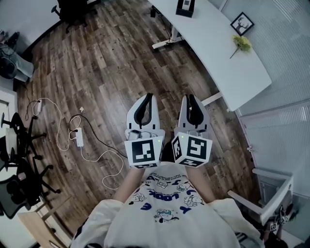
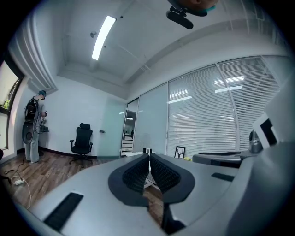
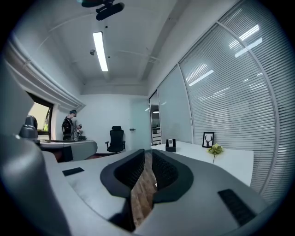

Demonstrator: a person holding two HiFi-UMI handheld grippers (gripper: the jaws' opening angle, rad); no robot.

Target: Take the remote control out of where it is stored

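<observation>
Left tongs [image 2: 148, 156]: pressed together at the tips, empty. Right tongs [image 3: 148, 153]: parted by a narrow slit, nothing between, only wood floor [image 1: 106, 72] beyond. Both held side by side at chest level, well apart from the white counter [image 1: 218, 43].

Remote control: not made out in any view. Likely store, by judgement only: black holder [image 1: 184, 7] at the far end of the counter, with a pale item upright in it, too small to identify.

Step in hand, judged: approach to the store, not yet begun. Advised: step up to the counter, spread one pair of tongs wide before reaching, descend from above in line with the holder's opening, steady the holder with the other pair, lift straight up.

Writing: none readable. Square black-and-white markers on the cubes, no letters. Framed deer picture [image 1: 241, 23], no caption. Shirt [image 1: 164, 203] print upside down, illegible.
</observation>
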